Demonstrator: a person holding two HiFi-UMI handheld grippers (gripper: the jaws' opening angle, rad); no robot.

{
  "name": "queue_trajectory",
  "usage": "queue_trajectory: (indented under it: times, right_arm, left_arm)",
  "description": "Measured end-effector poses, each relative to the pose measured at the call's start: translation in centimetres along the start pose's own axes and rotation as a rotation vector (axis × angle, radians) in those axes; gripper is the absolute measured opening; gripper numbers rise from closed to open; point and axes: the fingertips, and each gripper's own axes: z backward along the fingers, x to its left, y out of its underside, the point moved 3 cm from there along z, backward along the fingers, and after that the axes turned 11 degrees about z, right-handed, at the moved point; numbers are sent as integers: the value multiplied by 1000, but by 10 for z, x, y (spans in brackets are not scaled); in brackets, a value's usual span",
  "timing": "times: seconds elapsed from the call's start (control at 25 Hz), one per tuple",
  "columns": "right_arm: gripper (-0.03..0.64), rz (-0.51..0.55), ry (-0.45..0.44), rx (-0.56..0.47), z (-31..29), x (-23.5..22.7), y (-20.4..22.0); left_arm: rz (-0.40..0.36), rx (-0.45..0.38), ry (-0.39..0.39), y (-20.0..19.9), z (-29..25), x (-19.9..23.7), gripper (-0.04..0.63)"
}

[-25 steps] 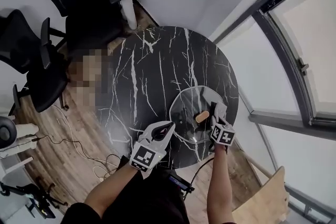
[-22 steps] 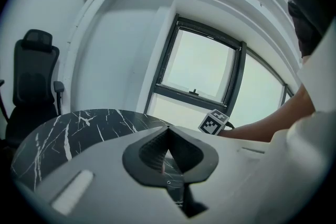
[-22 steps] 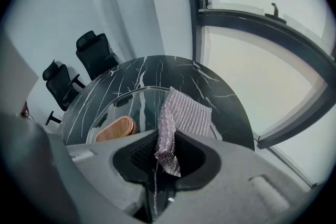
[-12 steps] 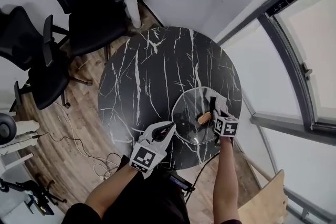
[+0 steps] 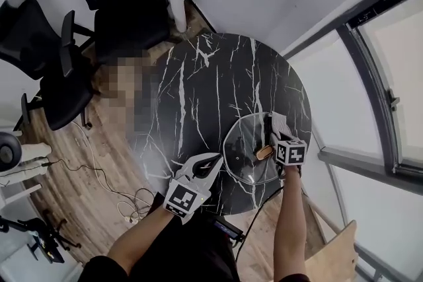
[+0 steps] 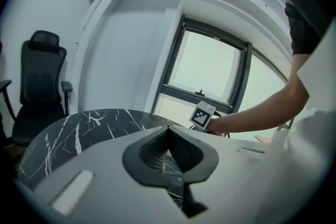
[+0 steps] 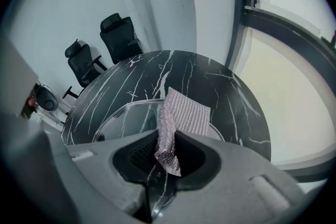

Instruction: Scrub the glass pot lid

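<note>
The round glass pot lid (image 5: 246,156) lies flat on the black marble table (image 5: 198,96), near its right front edge, with a wooden knob (image 5: 264,152) in its middle. My right gripper (image 5: 276,134) is over the lid's right side, shut on a ribbed silvery scrub cloth (image 7: 181,112) that lies spread on the glass lid (image 7: 123,119). My left gripper (image 5: 214,160) is at the table's front edge, left of the lid and apart from it, its jaws shut with nothing between them. In the left gripper view the left gripper (image 6: 168,134) points at the right gripper's marker cube (image 6: 202,114).
Black office chairs (image 5: 112,3) stand beyond the table at the upper left. A curved window frame (image 5: 370,76) runs along the right. Cables (image 5: 106,175) lie on the wooden floor to the left, and a wooden board (image 5: 330,254) is at the lower right.
My right gripper has slid the cloth away from me along the lid's right side. The left gripper has stayed where it was.
</note>
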Motion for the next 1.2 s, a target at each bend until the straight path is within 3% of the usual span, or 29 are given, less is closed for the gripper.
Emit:
queue_trajectory:
  times: [0.8,1.2]
  right_arm:
    - [77,422,-164,123,-23,80,-29]
    - [77,555,-236,197,-22,117,-16]
  left_arm:
    - [1,-47,-46,-18,14,29,2]
    - [8,-48,-46,-16,20,30,2]
